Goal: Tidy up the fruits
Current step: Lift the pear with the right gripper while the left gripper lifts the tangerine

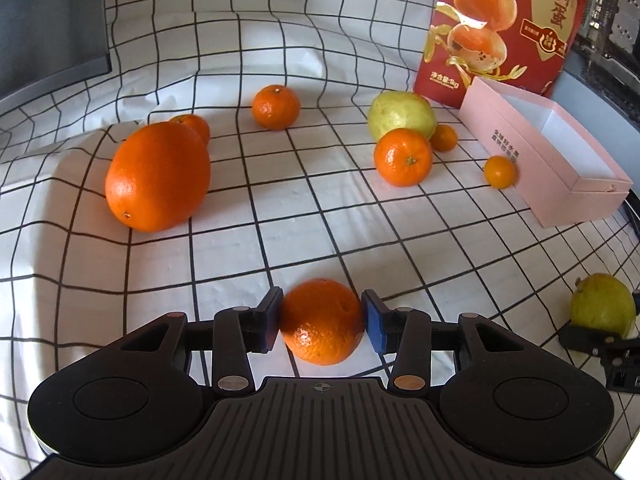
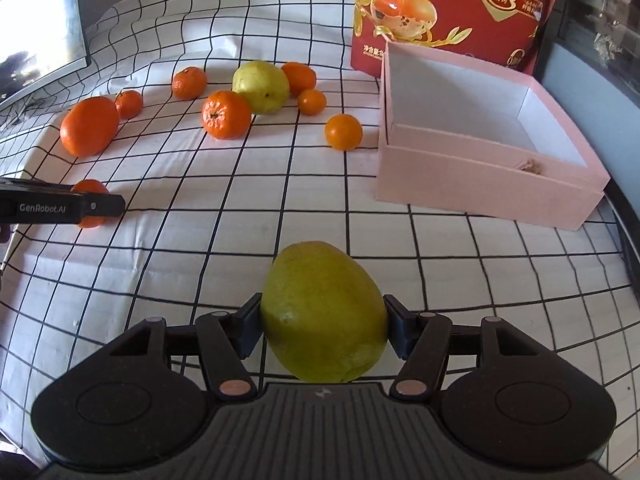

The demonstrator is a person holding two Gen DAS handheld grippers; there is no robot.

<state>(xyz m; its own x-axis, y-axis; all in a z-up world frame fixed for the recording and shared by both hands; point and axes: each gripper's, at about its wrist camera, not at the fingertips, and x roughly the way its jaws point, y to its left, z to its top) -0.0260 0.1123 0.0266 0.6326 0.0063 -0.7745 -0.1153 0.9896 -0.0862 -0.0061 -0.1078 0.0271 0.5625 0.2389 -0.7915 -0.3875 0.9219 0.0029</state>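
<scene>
My left gripper [image 1: 322, 320] has its blue pads against both sides of a mandarin [image 1: 322, 328] that sits low over the checked cloth [image 1: 280, 208]. My right gripper [image 2: 324, 328] is shut on a large yellow-green fruit [image 2: 320, 300], also near the cloth. The open pink box [image 2: 480, 184] stands ahead and to the right of it, with only a small scrap inside. Loose fruit lies further back: a big orange [image 1: 158, 176], a second green fruit [image 1: 400, 116] and several small mandarins, one [image 1: 403, 157] in front of that green fruit.
A red printed bag [image 1: 500, 28] stands upright behind the pink box. A dark monitor [image 1: 48, 20] is at the back left. The table's dark edge [image 2: 624, 216] runs just right of the box. Open cloth lies between the grippers and the fruit.
</scene>
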